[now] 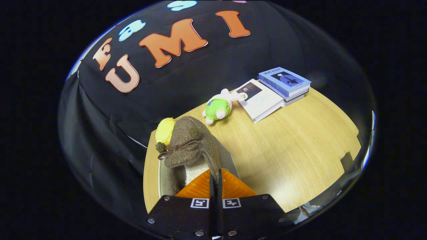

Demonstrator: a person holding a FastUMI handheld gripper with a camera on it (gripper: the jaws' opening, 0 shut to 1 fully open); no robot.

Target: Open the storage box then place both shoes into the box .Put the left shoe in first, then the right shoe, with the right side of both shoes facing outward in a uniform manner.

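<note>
A brown fuzzy shoe (186, 141) with a thin bow on top and a white lining hangs just ahead of my fingers, toe pointing away from me. My gripper (215, 181) is shut on the rim of the shoe's opening, both fingers pressed together over the edge. Under the shoe, grey walls of the storage box (231, 159) show to its right and left, at the near left corner of the wooden table (293, 146). Whether the shoe touches the box I cannot tell. What lies inside the box is hidden by the shoe.
A yellow soft object (165, 130) sits right behind the shoe's toe. Farther back lie a green and white plush toy (220, 106), a white book (262, 99) and a stack of blue books (285, 82). Black cloth walls close the back and left.
</note>
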